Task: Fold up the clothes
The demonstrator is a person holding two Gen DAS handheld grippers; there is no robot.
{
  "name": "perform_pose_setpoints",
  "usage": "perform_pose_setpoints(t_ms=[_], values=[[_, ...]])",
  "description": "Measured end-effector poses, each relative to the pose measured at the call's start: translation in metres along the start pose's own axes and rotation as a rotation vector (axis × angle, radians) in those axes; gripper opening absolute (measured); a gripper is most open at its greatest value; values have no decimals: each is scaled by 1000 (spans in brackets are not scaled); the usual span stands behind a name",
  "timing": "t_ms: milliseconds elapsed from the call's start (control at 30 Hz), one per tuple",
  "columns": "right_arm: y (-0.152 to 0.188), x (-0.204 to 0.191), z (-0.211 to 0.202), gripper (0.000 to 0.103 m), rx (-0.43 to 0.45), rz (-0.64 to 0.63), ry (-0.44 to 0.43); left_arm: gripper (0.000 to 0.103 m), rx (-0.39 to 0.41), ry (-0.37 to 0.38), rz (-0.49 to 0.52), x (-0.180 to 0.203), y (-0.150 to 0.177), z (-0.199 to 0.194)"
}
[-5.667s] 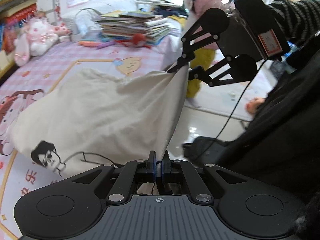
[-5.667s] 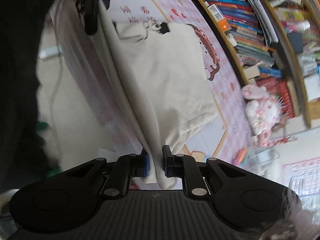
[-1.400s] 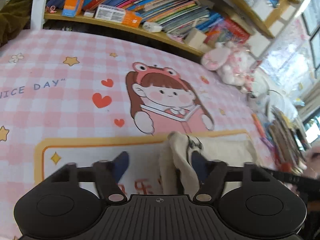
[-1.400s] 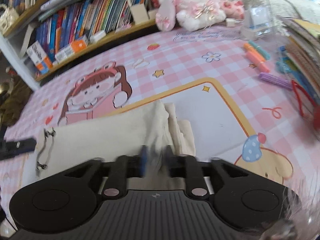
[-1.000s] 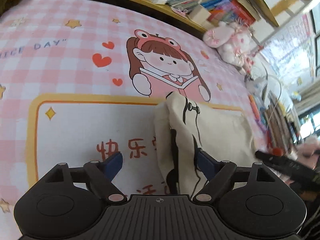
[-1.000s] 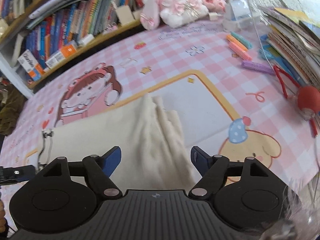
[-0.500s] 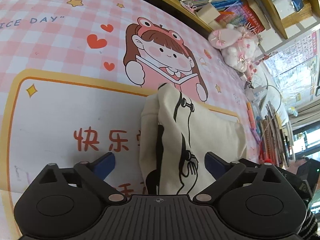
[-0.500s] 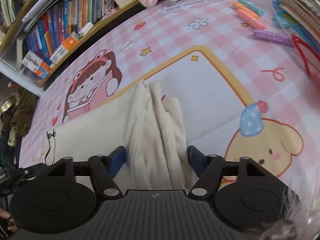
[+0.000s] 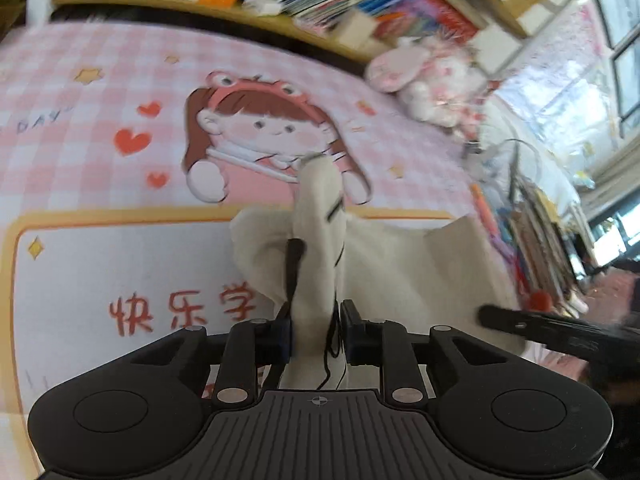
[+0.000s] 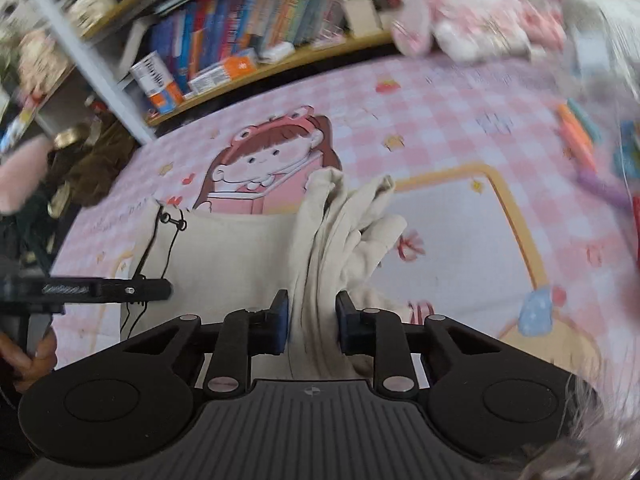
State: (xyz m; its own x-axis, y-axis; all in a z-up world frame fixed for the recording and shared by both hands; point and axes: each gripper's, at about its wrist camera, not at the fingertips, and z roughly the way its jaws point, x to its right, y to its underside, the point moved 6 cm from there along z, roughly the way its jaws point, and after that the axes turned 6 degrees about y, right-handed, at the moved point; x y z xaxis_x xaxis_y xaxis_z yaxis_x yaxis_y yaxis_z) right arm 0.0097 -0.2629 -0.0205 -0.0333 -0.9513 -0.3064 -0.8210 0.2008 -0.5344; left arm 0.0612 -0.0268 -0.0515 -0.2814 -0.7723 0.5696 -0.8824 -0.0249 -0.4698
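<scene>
Left gripper (image 9: 316, 334) jaws just closed, pinching a bunched end of the cream garment (image 9: 404, 268) at lower centre; right gripper (image 10: 311, 326) jaws likewise just closed on its other bunched end (image 10: 320, 248). Garment lies on pink checked cartoon surface (image 9: 100, 92), mid-frame.

You face a pink checked tabletop (image 9: 100, 80); a crowded wooden bookshelf (image 10: 248, 32) runs along its far edge, bright windows (image 9: 624, 32) far right.

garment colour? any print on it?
Cream garment with a black line-drawing print; shows best in the left wrist view.
</scene>
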Motion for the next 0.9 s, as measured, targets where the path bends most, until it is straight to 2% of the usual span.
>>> perform_pose_setpoints(t_ms=[67,133,200,233,267,367,533,600,633,667,733,800,833,900], values=[[4,14,8,22,-40,71,7,24,-7,1,-57,-10,1,2],[6,24,14,29,-61,142,-11,30,-9,9,-132,-22,3,4],[7,33,18,42,-76,202,-31,45,-8,18,-201,-32,6,6],[6,37,20,45,-82,220,-36,61,-8,20,-215,-34,6,8],[6,40,23,47,-89,234,-38,71,-7,21,-229,-35,7,10],[5,49,32,56,-108,269,-41,79,-4,29,-266,-38,8,16],[-1,41,42,58,-114,238,-65,76,14,86,-302,-34,5,27],[-3,33,42,40,-99,179,-60,58,15,65,-300,-31,5,29],[-3,24,38,35,-72,111,-46,45,15,46,-293,-30,5,29],[-3,16,33,29,-44,42,-31,37,15,27,-287,-28,5,30],[-4,-1,24,25,12,-95,-2,26,33,1,-211,-16,4,24],[-4,-18,12,24,78,-232,17,25,47,-16,-98,0,2,15],[-4,-20,9,24,87,-251,18,25,40,-23,-60,4,1,14],[-4,-14,12,24,54,-227,19,25,24,-31,-65,1,2,16]])
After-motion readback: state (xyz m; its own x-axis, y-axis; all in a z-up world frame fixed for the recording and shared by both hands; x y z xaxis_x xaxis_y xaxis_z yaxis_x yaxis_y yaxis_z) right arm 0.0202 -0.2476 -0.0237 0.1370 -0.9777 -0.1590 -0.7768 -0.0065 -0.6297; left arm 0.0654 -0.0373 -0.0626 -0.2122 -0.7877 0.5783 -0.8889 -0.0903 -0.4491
